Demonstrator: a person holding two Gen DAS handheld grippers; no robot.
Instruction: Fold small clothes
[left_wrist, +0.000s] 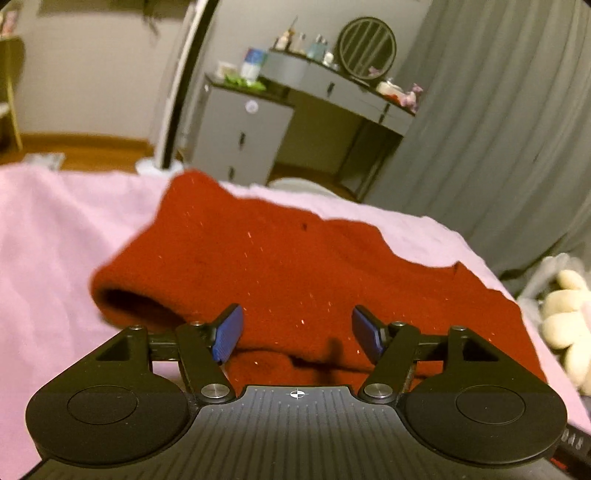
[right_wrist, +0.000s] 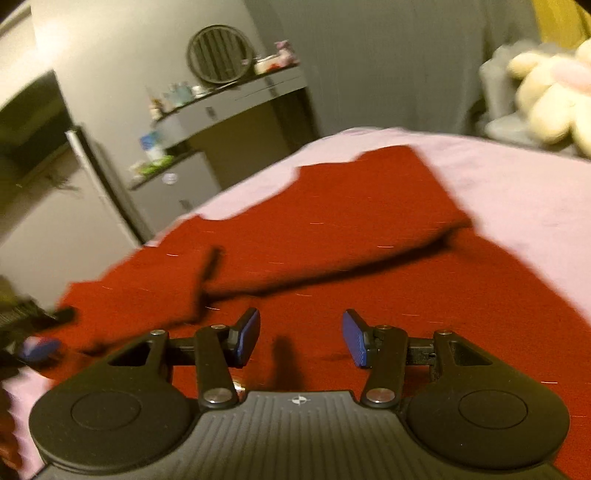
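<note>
One red knitted garment (left_wrist: 295, 266) lies spread on a pink bedsheet (left_wrist: 55, 240), its deep red cloth flecked with tiny glinting threads. From the left wrist view a rolled sleeve cuff (left_wrist: 129, 295) with a dark opening sits at the near left, and the far edge of the garment runs ragged against the pink. From the right wrist view the garment (right_wrist: 369, 314) fills most of the bed, with one part (right_wrist: 351, 221) folded over on top of the rest, casting a dark shadow along its near edge. The left gripper (left_wrist: 297, 334) hangs just above the near part of the garment with its two blue-padded fingers (left_wrist: 229, 334) spread apart and nothing between them; whether they touch the cloth cannot be told. The right gripper (right_wrist: 301, 339) hovers likewise over the near part of the garment, on the near side of the folded flap, its two blue pads (right_wrist: 247, 338) also held wide with only red cloth showing in the gap. At the left edge of the right wrist view a blurred dark shape with a blue tip (right_wrist: 37, 349) shows over the garment's left side. Beyond the bed stand one grey dressing table (left_wrist: 332, 88) bearing one round mirror (left_wrist: 367, 48) and several small bottles, and one cream plush toy (left_wrist: 565, 314) lies at the right of the bed.
</note>
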